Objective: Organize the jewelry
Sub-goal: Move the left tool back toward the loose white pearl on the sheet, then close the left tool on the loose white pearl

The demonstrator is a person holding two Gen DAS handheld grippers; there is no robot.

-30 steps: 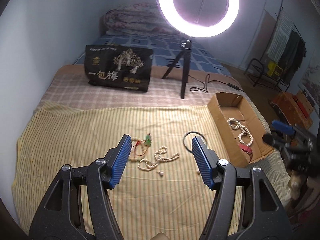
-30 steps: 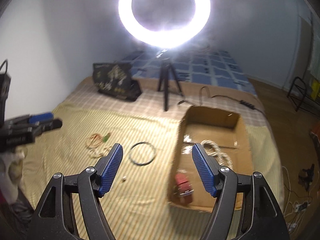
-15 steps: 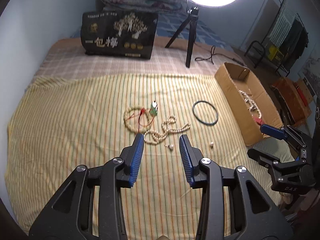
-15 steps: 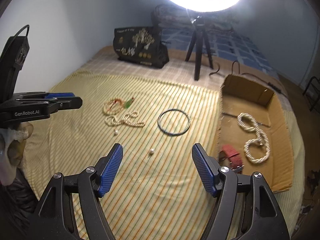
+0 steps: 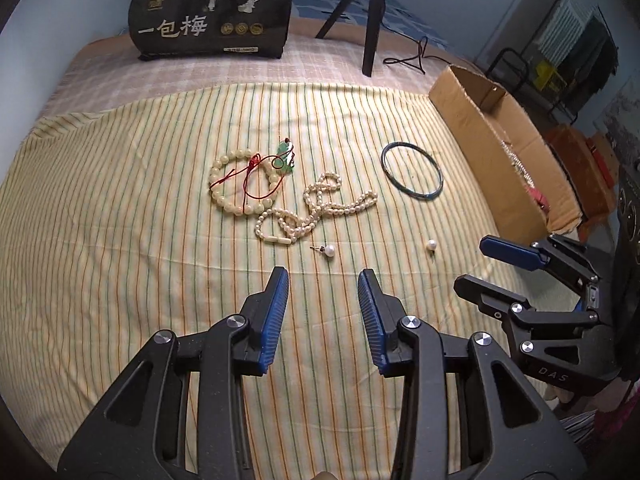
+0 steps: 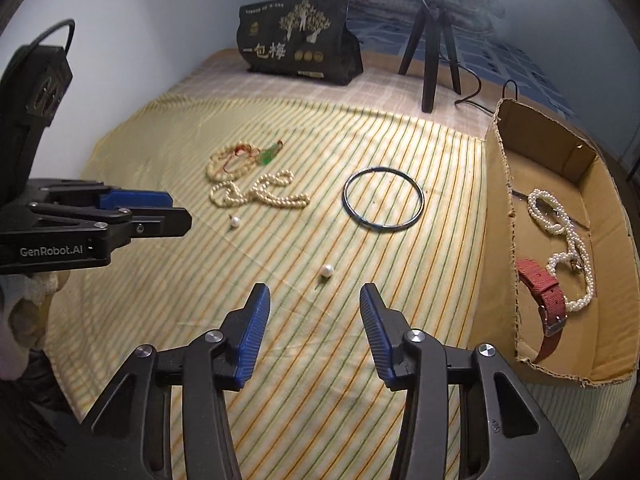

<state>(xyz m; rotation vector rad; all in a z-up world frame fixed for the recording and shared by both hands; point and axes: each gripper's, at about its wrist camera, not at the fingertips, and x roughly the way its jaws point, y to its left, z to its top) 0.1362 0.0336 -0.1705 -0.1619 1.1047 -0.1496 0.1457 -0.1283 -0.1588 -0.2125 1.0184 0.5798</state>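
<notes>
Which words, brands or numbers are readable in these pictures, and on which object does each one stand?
"一包梅": gold characters on the black bag, read in both views.
"GenRobot.AI": white print on the body of the left tongs, in the right wrist view.
"DAS": faint letters on the body of the right tongs, in the left wrist view.
Small print and gold seals on the bag: too small to read.

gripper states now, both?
Left gripper: open, empty, jaws have just been closing, above the pearl earring.
Right gripper: open, empty, jaws just closing.

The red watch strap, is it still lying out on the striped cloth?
No, the red watch strap lies inside the cardboard box, beside a pearl necklace.
</notes>
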